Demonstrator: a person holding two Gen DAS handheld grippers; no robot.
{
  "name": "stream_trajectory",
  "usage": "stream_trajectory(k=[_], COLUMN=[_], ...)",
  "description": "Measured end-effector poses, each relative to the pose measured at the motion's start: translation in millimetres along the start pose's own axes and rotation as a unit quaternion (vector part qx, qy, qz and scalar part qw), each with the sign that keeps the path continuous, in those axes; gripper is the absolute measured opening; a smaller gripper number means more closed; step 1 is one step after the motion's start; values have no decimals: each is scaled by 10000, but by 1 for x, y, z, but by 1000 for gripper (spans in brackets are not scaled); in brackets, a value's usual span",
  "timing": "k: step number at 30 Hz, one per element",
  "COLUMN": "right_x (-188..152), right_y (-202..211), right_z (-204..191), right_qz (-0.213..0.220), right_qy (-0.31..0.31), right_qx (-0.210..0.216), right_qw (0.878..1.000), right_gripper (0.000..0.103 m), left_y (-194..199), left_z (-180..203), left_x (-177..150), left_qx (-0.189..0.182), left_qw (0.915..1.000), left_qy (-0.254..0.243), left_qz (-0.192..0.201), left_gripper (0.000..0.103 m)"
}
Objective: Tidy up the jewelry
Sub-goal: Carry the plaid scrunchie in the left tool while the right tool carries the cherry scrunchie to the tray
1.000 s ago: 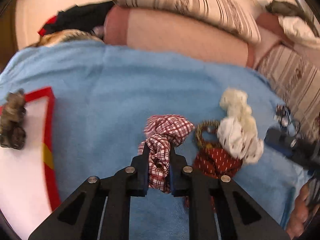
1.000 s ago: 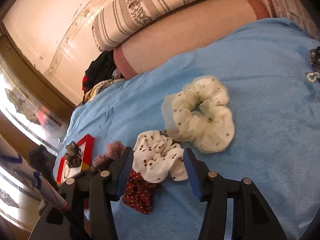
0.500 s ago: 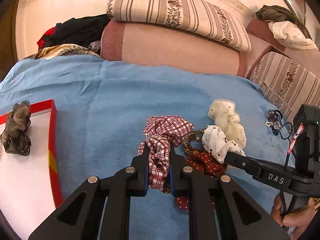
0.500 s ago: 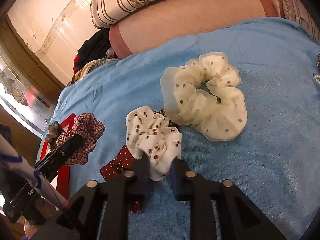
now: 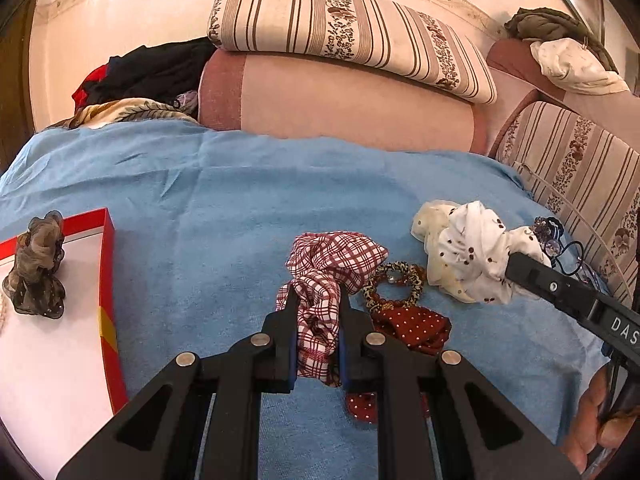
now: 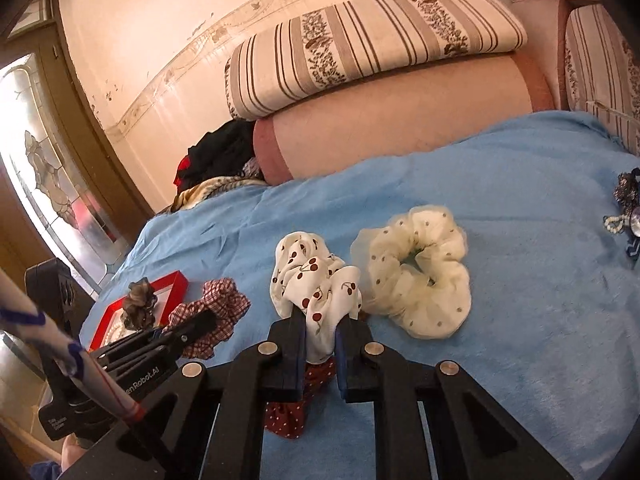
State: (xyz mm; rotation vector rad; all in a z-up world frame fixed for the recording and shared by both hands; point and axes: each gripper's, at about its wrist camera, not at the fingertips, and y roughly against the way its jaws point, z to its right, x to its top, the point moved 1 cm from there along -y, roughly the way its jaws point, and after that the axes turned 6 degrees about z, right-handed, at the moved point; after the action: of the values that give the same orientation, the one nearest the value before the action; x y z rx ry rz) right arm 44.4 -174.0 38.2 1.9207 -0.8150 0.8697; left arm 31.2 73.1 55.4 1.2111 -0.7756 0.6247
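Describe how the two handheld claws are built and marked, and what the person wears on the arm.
Both claws are matte black plastic with triangular cut-outs, silver round pivot screws and blue pads on the inner faces of the fingers. The left claw carries white lettering on its side in the right wrist view; the right claw shows white letters "DAS" in the left wrist view. A white sleeve with blue zigzag and red trim covers one arm.

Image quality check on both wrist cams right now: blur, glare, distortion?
Left wrist view: sharp, no motion blur; the plaid scrunchie in the left gripper reads clearly; strong fisheye bend and dark vignette at the corners. Right wrist view: also sharp on the cherry-print scrunchie in the right gripper; the glass door at left is blown out; warm cast on the wall.
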Motion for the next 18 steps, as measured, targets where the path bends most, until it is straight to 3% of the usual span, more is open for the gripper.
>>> stream_trajectory(k=[18], right_x=[-8], right_y=[-1], right_z=[-15], right_qz=[-92], right_qy=[184], right_qx=[158], right_qw=[9997], right_gripper=[12], left_y=[11], left_z=[1], left_x=[4], left_qx=[107], left_qw=[9998], left_qy=[-89], left_qz=[112], left_gripper=[14])
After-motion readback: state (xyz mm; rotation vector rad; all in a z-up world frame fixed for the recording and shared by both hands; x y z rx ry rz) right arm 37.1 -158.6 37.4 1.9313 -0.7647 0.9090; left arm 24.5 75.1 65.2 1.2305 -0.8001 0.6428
